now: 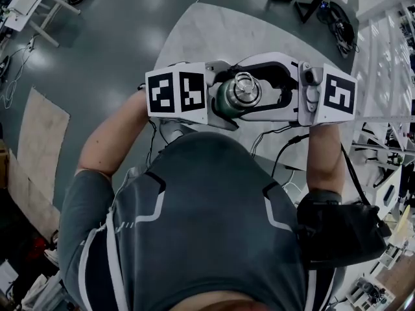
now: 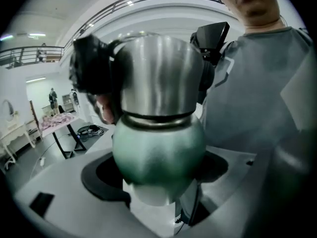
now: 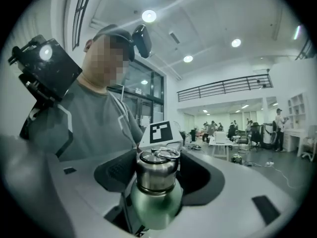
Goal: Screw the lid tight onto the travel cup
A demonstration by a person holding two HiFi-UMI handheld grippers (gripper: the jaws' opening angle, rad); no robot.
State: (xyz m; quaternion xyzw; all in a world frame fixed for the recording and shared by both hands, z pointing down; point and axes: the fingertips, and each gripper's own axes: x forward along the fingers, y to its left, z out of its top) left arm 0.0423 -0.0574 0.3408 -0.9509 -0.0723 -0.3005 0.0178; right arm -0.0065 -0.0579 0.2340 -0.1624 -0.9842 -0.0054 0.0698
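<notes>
Steel lid on travel cup | left gripper pinches cup body | right gripper jaws spread | risk: midair cup may spin when the lid is twisted

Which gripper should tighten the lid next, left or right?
Right. The left gripper is shut on the travel cup at its green body, steadying it. The right gripper stands open with its jaws flanking the steel lid, so it probably only needs to close and twist.

Ceiling lamps high above the travel cup give bright, even light; its steel lid shows soft glare and blur up close, and edges around it curve and darken
</notes>
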